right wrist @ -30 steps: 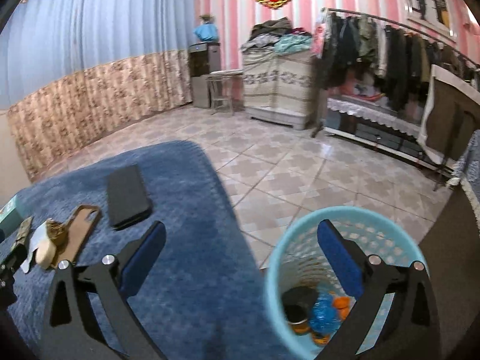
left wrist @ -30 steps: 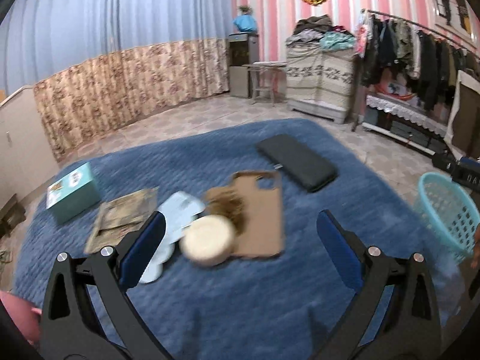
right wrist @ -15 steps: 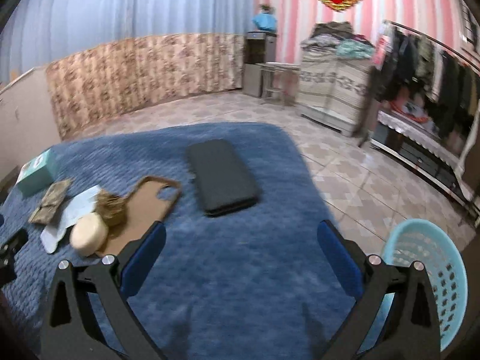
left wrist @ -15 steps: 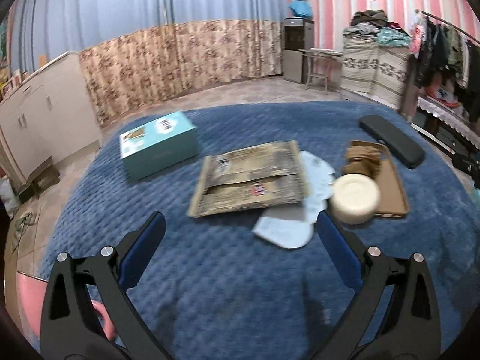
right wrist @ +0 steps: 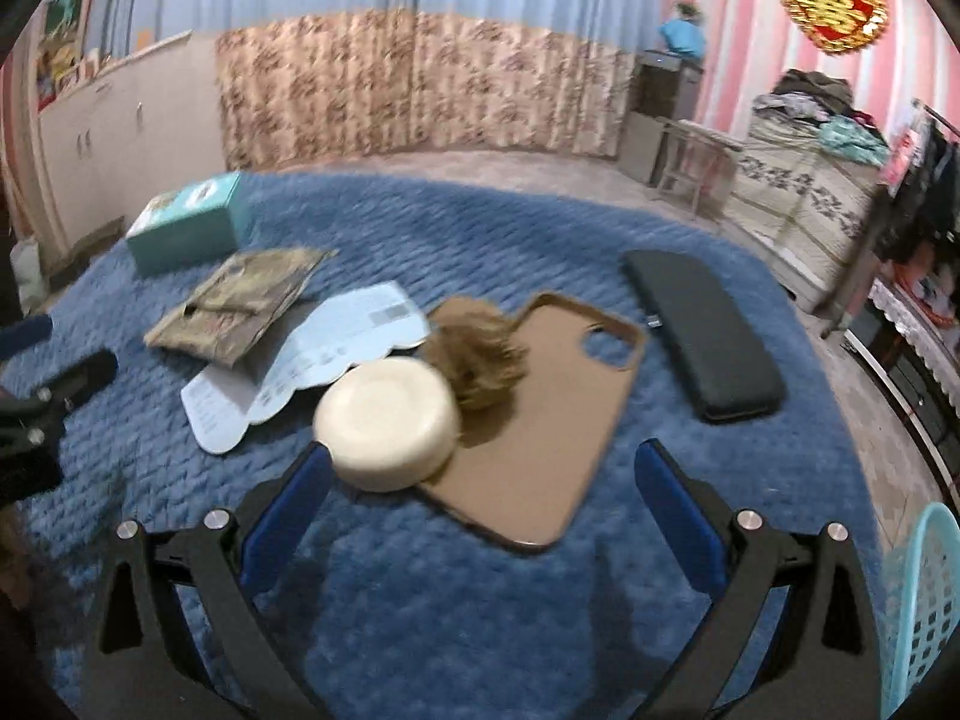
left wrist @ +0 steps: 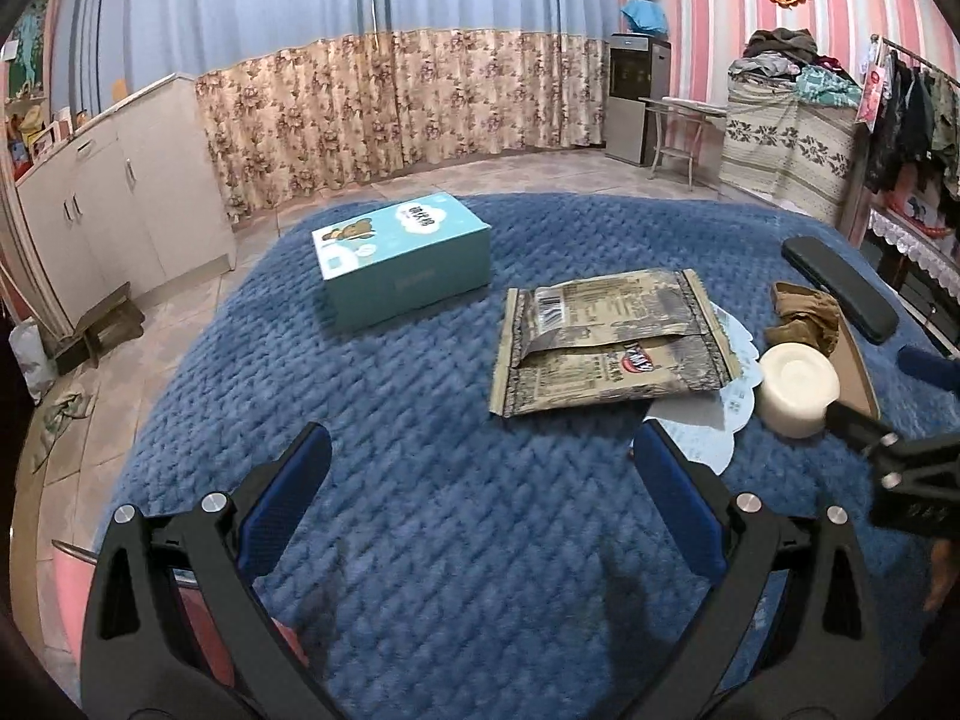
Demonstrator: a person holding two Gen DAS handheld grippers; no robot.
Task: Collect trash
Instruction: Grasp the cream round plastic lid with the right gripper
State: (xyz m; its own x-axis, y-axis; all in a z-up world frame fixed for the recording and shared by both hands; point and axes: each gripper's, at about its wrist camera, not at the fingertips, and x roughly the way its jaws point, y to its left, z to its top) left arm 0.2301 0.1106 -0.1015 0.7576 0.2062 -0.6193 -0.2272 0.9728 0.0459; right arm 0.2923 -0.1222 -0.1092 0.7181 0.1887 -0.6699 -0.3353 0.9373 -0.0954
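Observation:
On the blue blanket (left wrist: pixel 420 420) lie an olive snack wrapper (left wrist: pixel 606 342), a pale blue paper sheet (right wrist: pixel 312 360), a cream round lid (right wrist: pixel 387 423), a crumpled brown wad (right wrist: pixel 480 360) and a tan phone case (right wrist: pixel 540 420). My left gripper (left wrist: pixel 480 492) is open and empty, in front of the wrapper. My right gripper (right wrist: pixel 480 510) is open and empty, close in front of the lid and phone case. The light blue trash basket (right wrist: pixel 918 612) is at the lower right edge of the right wrist view.
A teal box (left wrist: pixel 402 258) sits at the blanket's far left. A black flat case (right wrist: pixel 702 336) lies to the right of the phone case. Cabinets (left wrist: pixel 120 198) stand left, a clothes rack (left wrist: pixel 918 120) right. Tiled floor surrounds the blanket.
The left gripper swung left from the lid toward the wrapper and teal box. The right gripper swung left from the basket to the lid and phone case. Both stayed open.

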